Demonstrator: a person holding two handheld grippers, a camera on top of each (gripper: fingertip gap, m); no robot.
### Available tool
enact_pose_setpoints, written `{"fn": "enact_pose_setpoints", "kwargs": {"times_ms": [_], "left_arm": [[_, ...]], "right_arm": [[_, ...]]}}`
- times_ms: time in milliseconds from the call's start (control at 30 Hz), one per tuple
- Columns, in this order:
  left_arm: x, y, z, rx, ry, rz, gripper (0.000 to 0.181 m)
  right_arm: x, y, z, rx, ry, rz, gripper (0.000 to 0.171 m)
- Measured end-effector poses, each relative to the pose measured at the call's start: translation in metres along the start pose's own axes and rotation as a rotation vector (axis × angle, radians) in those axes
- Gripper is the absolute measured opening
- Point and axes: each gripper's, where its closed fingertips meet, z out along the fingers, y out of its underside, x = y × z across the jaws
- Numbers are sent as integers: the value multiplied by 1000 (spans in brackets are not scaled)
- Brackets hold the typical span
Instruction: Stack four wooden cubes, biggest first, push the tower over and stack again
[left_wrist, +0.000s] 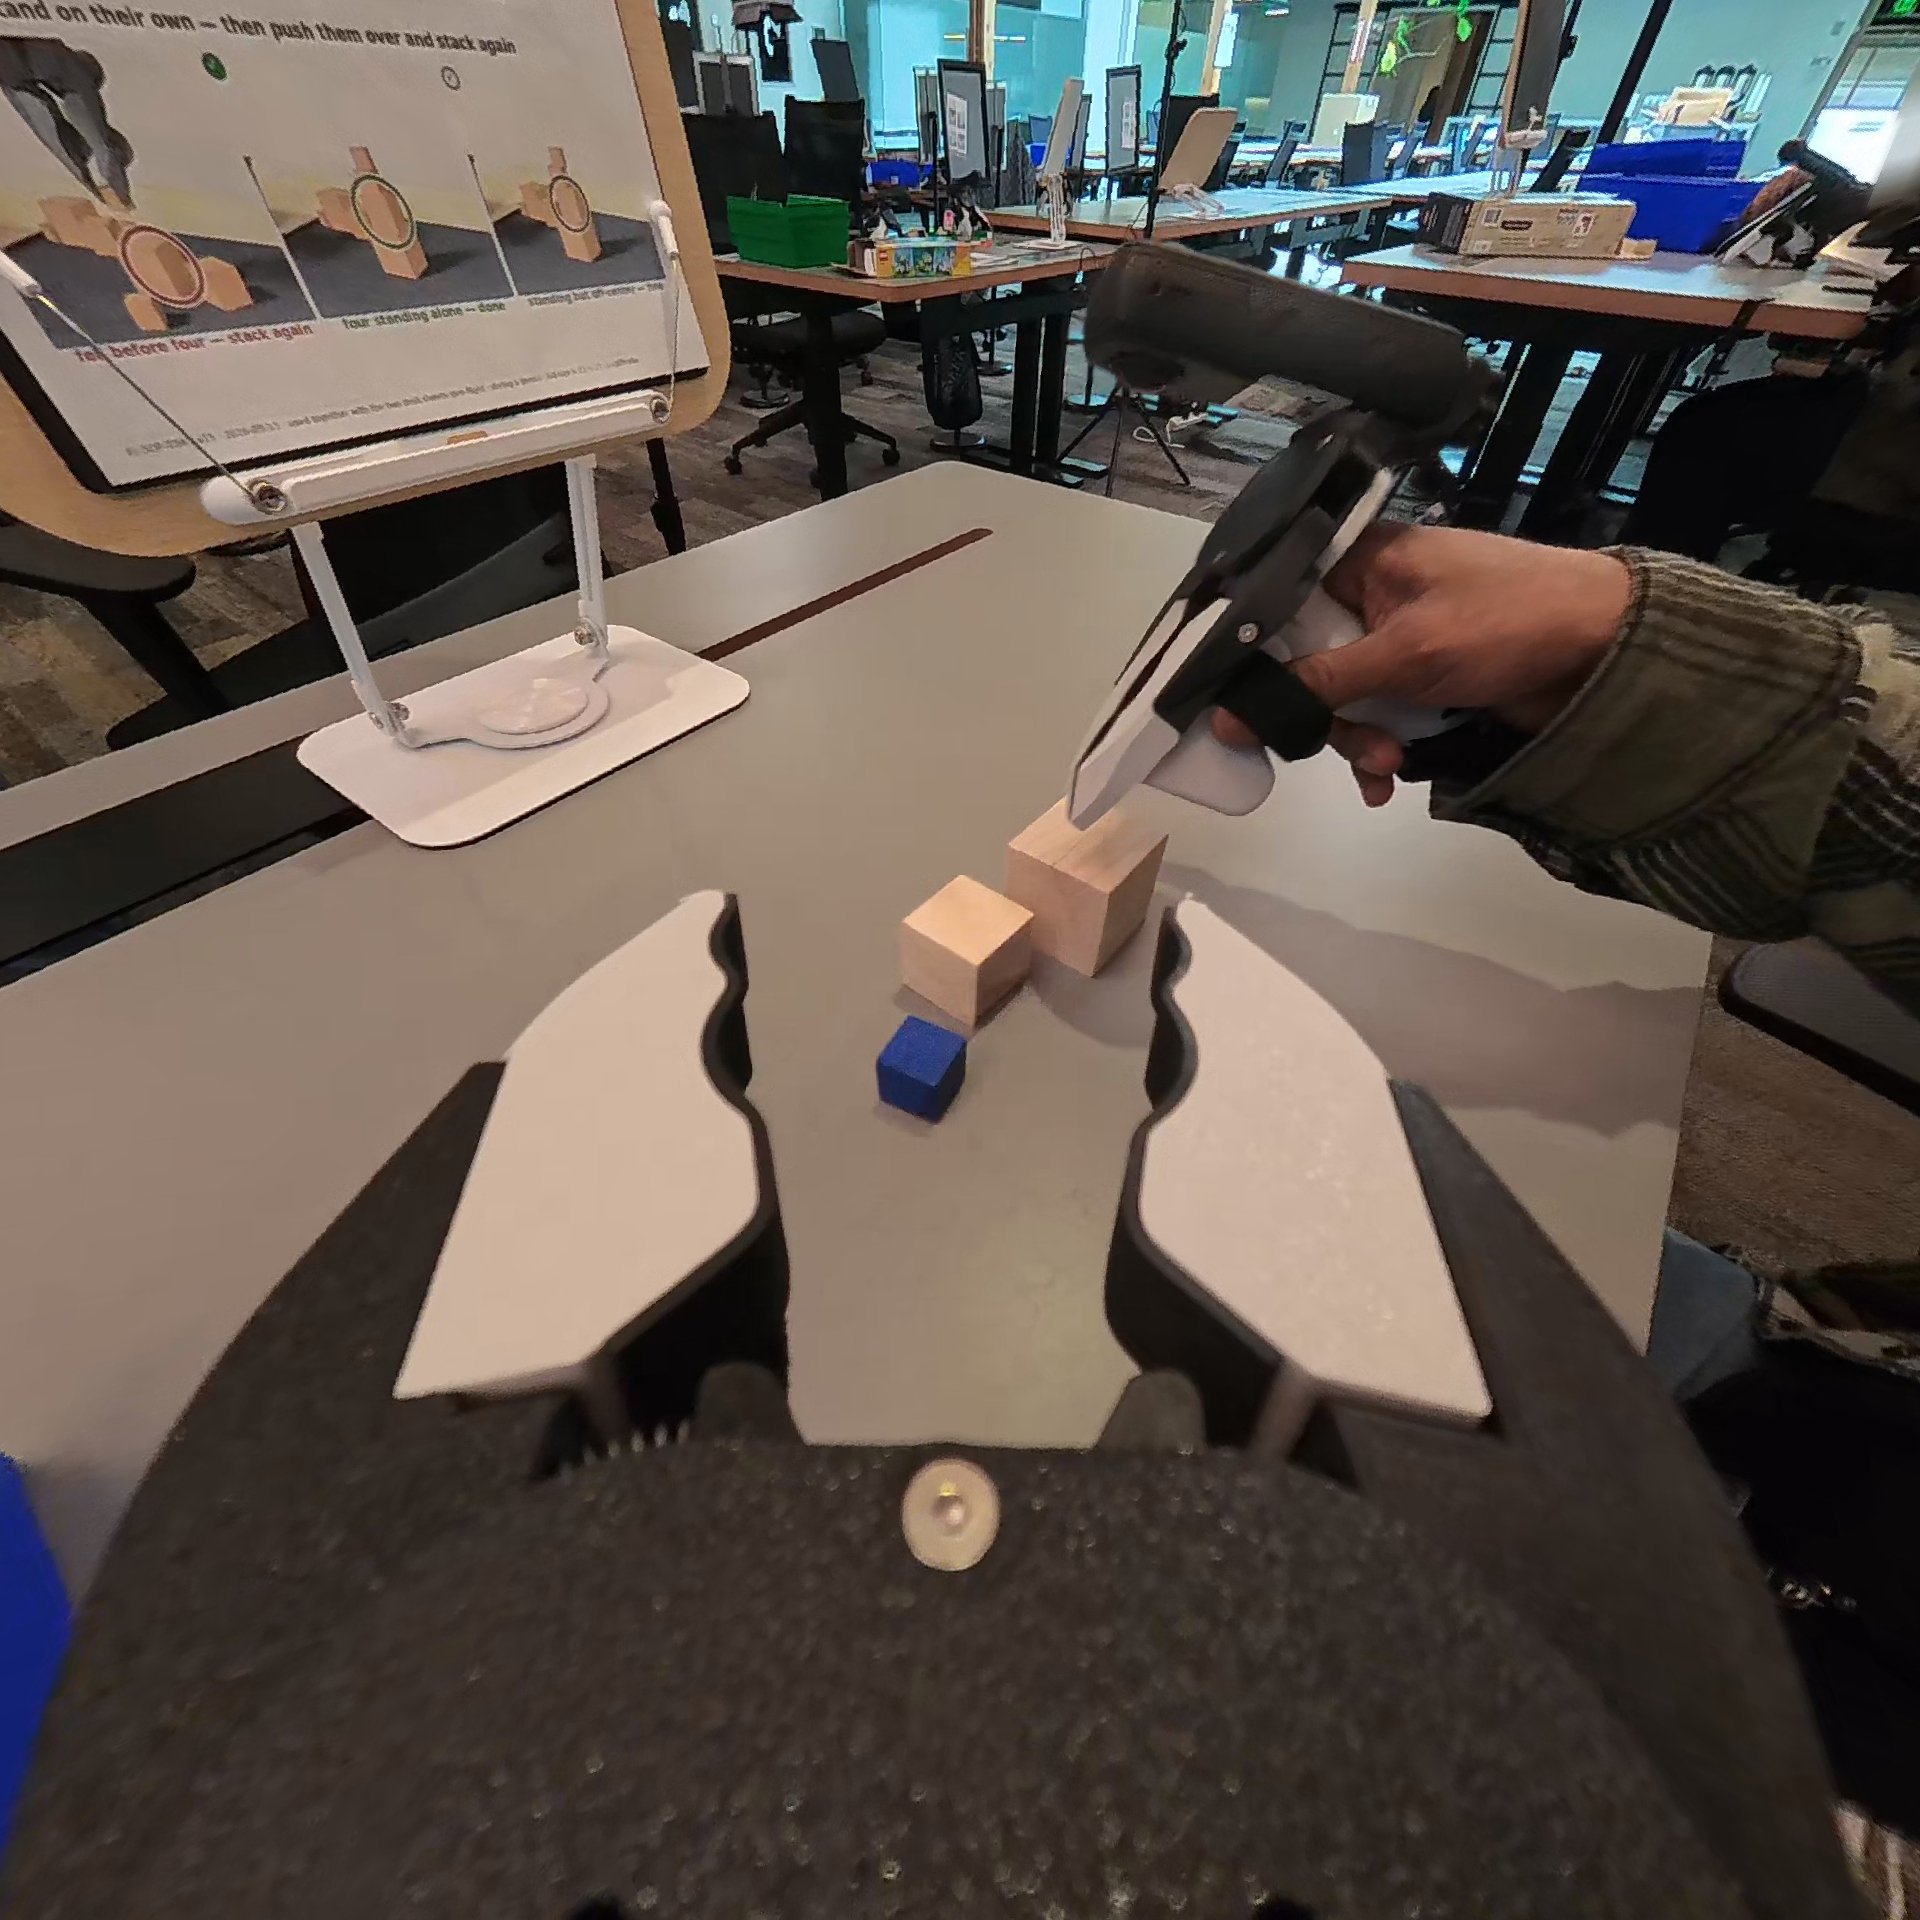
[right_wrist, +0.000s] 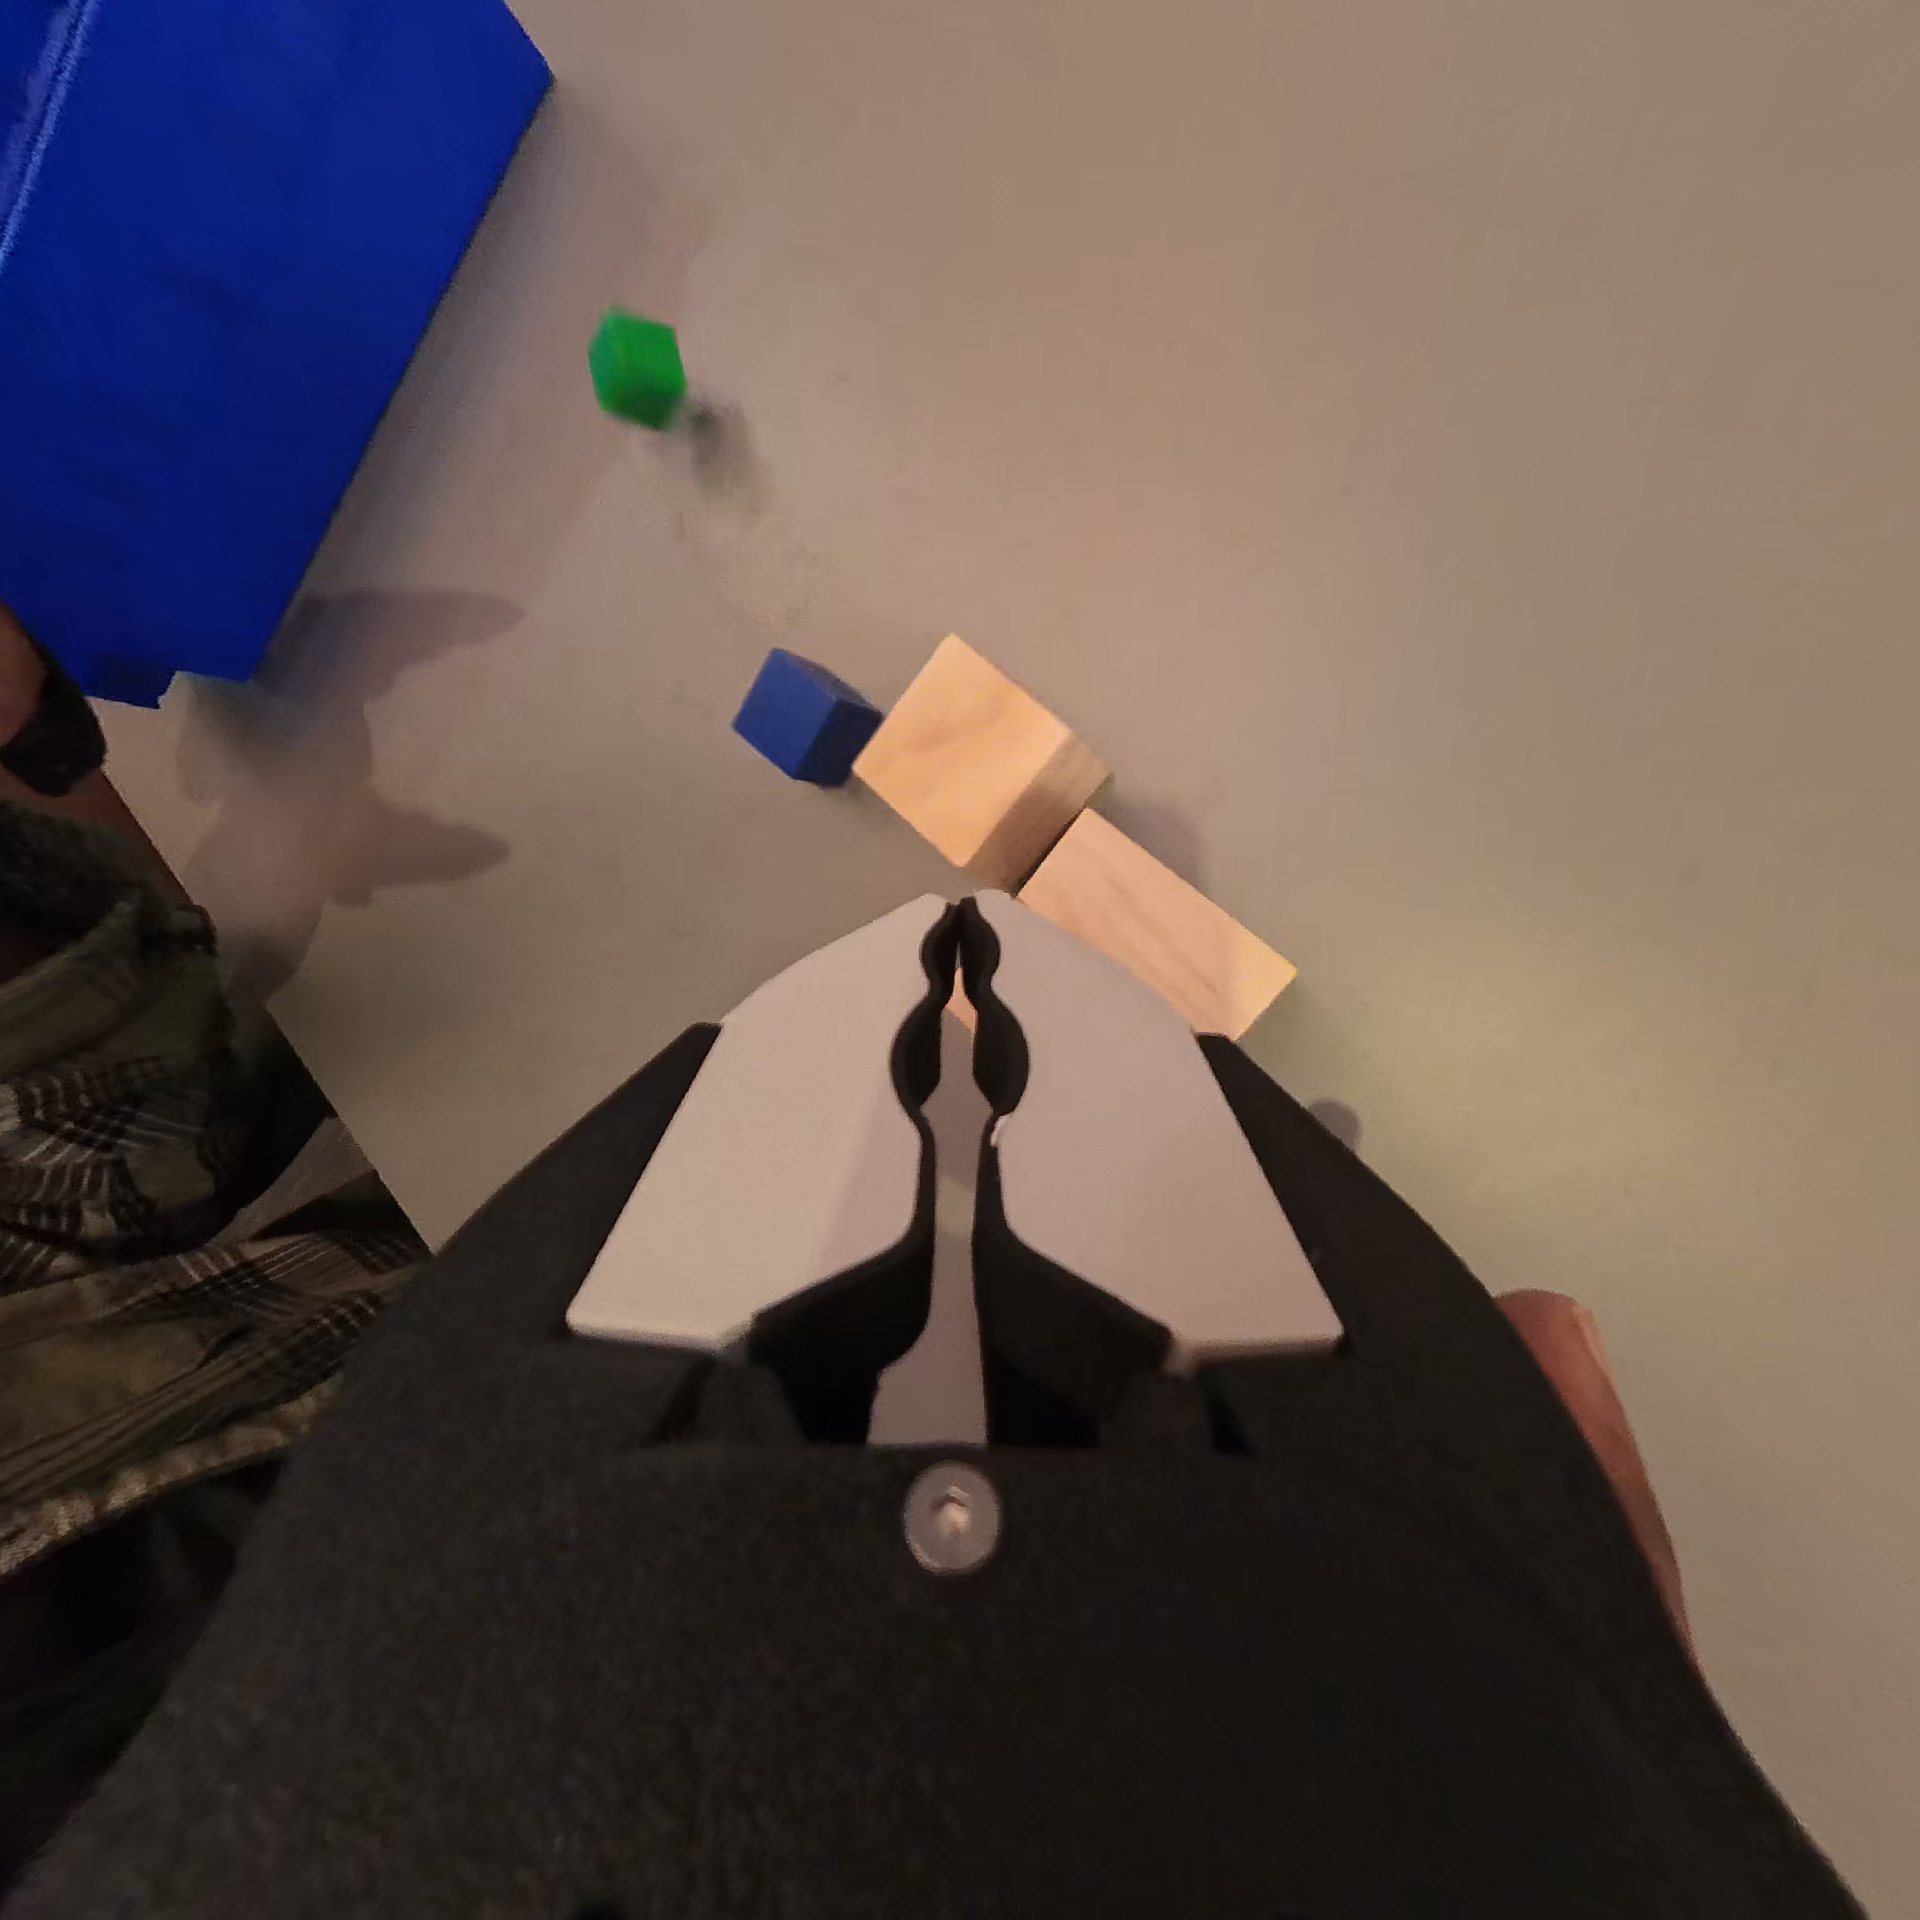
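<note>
Your right gripper's fingers are pressed together on nothing, tips at the big wooden cube. Your left gripper gapes empty. Medium cube touches the big one; blue cube at its 7 o'clock; green cube well apart.

Printed instruction sheet on white stand, left of grey table | bears headings and picture captions | small code labels on distant monitors

Three cubes crowd one diagonal line — open table lies left.
</note>
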Motion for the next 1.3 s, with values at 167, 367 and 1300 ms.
{"fn": "enact_pose_setpoints", "kwargs": {"times_ms": [167, 367, 1300], "left_arm": [[-5, -2, -4, 13, -12, -5, 75], [-19, -28, -39, 113, -71, 8, 74], [-93, -33, -27, -337, -324, 77, 63]], "right_arm": [[-3, 2, -8, 27, -12, -49, 5], [-10, 11, -19, 74, -38, -168, 28], [-7, 76, -70, 288, 27, -661, 92]]}}
